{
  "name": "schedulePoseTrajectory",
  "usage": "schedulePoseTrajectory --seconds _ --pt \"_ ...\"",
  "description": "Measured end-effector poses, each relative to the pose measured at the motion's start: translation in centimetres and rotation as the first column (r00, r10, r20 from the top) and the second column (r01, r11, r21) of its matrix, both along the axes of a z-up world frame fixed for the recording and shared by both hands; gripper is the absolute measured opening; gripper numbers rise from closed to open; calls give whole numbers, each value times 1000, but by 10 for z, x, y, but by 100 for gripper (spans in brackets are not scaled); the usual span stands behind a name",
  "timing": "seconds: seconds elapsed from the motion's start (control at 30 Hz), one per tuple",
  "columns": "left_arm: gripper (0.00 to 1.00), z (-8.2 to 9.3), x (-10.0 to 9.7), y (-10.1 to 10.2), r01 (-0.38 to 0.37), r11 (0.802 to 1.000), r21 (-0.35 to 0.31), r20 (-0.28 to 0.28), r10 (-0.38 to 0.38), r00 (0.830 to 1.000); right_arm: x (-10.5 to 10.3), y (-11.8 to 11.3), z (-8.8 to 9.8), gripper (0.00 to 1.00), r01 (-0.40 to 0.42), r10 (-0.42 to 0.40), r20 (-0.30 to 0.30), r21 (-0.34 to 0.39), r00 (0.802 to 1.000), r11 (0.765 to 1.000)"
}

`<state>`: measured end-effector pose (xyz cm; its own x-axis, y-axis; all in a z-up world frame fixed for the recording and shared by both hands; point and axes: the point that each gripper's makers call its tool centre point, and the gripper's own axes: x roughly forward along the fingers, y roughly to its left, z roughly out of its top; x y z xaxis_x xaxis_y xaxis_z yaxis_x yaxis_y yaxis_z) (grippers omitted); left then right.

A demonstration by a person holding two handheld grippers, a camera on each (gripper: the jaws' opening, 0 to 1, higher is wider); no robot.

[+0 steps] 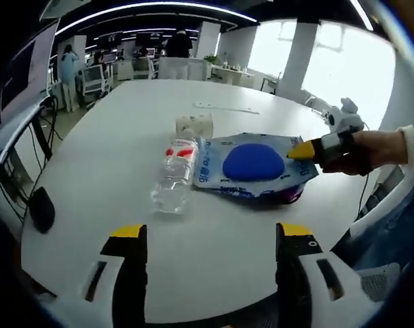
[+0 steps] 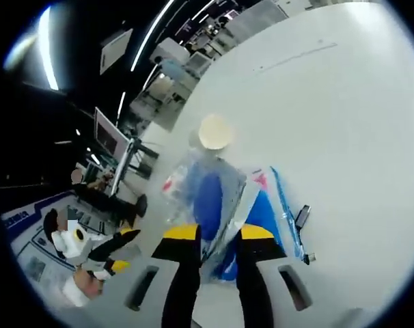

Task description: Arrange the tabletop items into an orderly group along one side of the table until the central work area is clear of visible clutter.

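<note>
Right fingers (image 2: 218, 236): clamped on the edge of the blue packet (image 1: 253, 164).
Left fingers (image 1: 210, 236): apart, holding nothing, above the near desk (image 1: 214, 239) edge.
Blue packet: flat on the white desk, touching the bottle.
Bottle (image 1: 174, 179): clear, on its side, left of the packet.
Cup (image 1: 194, 125): white, just behind the bottle.

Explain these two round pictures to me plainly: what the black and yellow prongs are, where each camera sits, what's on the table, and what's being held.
A person holds a two-jaw gripper in each hand, and a fisheye camera rides on each. In the left gripper view, the left gripper hovers open over a white table. On it lie a clear plastic water bottle, a small white cup and a blue-printed plastic package. The right gripper comes in from the right and pinches that package's edge. The right gripper view looks along its own jaws, closed on the package.
</note>
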<state>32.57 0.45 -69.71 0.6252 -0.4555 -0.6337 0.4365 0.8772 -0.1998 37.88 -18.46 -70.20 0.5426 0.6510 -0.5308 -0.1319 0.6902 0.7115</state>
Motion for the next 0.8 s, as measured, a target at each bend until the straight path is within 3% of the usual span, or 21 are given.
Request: schedulePoseTrajectory --seconds 0.37,0.57,0.8 --pt "77 -2 -5 -1 -11 1000 -16 -10 11 1000 0 -4 8 1 58 -57 -11 61 998 996" --pt "76 4 3 -3 -15 999 -35 3 15 1000 -1 3 31 0 -37 28 163 47 986 998" --pt "76 10 14 -14 17 999 -45 19 -16 1000 -10 7 41 0 -87 73 205 59 976 994"
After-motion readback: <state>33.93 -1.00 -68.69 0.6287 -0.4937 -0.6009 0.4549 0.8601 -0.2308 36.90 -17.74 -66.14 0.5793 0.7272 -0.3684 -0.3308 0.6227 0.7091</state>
